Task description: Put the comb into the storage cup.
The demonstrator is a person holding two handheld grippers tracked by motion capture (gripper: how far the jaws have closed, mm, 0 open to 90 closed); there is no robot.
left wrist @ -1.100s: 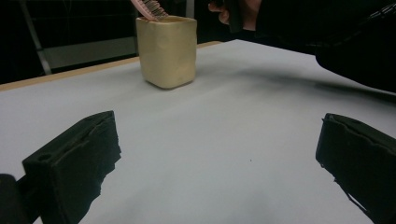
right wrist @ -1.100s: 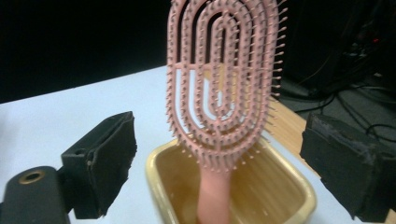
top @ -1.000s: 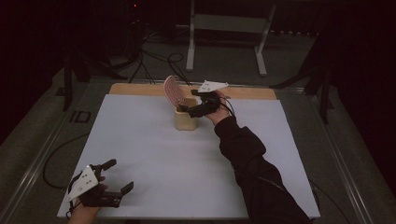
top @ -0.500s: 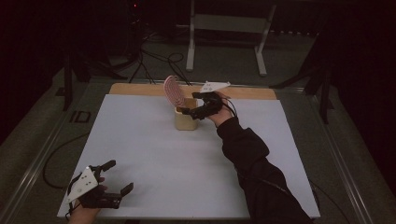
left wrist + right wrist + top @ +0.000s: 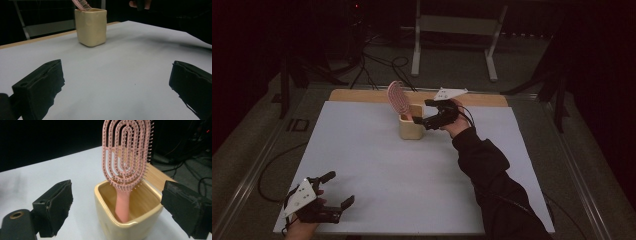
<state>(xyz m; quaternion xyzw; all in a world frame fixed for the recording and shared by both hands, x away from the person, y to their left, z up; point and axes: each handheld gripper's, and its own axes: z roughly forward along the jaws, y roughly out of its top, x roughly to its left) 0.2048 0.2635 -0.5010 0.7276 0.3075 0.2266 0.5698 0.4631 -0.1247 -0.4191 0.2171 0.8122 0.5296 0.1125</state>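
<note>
Looking nearest first: we see our left gripper (image 5: 334,197) at the lower left of the high view, jaws spread wide over the bare white table (image 5: 412,185), holding nothing.
Middle ground: we find blank tabletop between the two grippers, which sit well apart.
Right gripper (image 5: 422,114): we hold it just beside the cup in the upper centre of the high view; in the right gripper view its jaws stand apart on either side of the cup, gripping nothing.
Cup (image 5: 125,220): we see a cream square holder, upright.
Hairbrush (image 5: 125,157): pink, handle down inside the cup, head leaning above the rim.
Progress: we judge the brush is stowed and released; only drawing the right gripper away seems left.
</note>
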